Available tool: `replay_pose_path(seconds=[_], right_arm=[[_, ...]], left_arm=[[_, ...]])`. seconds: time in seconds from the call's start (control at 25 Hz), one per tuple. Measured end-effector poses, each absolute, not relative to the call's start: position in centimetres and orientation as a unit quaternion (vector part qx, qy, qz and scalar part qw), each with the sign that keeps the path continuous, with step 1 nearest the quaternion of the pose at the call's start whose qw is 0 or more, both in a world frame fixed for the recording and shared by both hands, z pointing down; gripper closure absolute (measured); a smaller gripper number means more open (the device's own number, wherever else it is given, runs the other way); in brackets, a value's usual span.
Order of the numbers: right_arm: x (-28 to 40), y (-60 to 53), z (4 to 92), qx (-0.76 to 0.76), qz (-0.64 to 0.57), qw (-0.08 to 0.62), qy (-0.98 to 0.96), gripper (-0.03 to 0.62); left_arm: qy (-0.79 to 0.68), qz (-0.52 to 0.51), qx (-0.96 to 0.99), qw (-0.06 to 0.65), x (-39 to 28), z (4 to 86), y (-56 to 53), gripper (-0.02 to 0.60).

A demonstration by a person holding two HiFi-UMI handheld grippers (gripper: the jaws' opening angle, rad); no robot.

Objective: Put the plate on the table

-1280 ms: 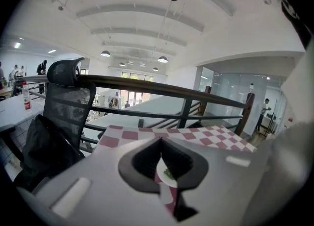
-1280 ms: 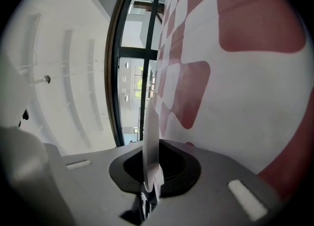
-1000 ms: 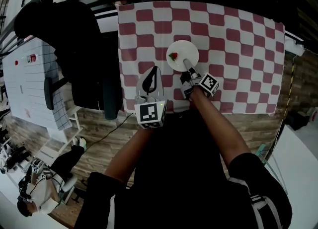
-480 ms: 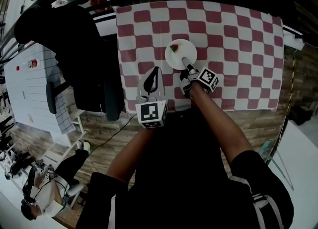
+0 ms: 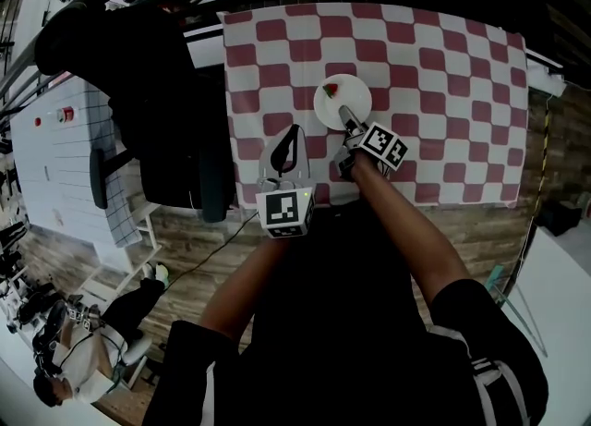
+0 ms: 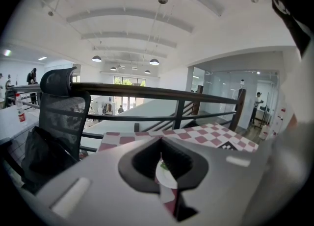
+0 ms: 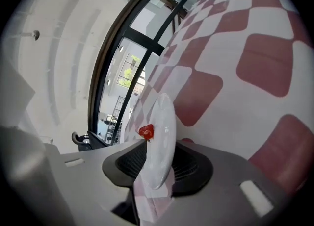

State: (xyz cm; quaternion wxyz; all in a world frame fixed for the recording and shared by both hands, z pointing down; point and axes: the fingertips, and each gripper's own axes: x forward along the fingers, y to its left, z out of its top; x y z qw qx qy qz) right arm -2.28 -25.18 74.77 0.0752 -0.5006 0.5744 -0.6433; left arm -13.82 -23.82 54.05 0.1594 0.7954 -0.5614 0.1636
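A white plate (image 5: 345,103) with a red strawberry (image 5: 331,91) on it lies on the red-and-white checked tablecloth (image 5: 443,64). My right gripper (image 5: 349,120) is at the plate's near rim. Its jaws have just been opening, and the rim of the plate (image 7: 161,141) still stands between them, with the strawberry (image 7: 145,132) just past the jaws. My left gripper (image 5: 290,133) hovers over the cloth to the left of the plate, shut with nothing in it. Through its narrow slit I see a sliver of the plate (image 6: 166,180).
A black mesh chair (image 5: 166,91) stands against the table's left side. A dark railing (image 6: 147,92) runs along the table's far edge. The wooden floor (image 5: 480,230) lies below the near edge, where the person's arms reach in.
The right gripper has rolled a little at the plate's near rim. The plate lies in about the same spot on the cloth. The left gripper has hardly moved.
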Motion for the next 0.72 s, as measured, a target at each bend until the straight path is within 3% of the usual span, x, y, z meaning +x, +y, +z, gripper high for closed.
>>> replay_pose_path(seconds=[0.48, 0.72], right_arm=[[-2.7, -22.7, 74.7, -0.537, -0.6, -0.072, 0.589, 0.314], [-1.8, -21.1, 74.3, -0.548, -0.582, -0.106, 0.592, 0.287]], left_arm=[[-0.562, 0.153, 0.789, 0.197, -15.5, 54.0, -20.9, 0.572], [-0.559, 0.135, 0.796, 0.191, -15.4, 52.9, -20.1, 0.572]])
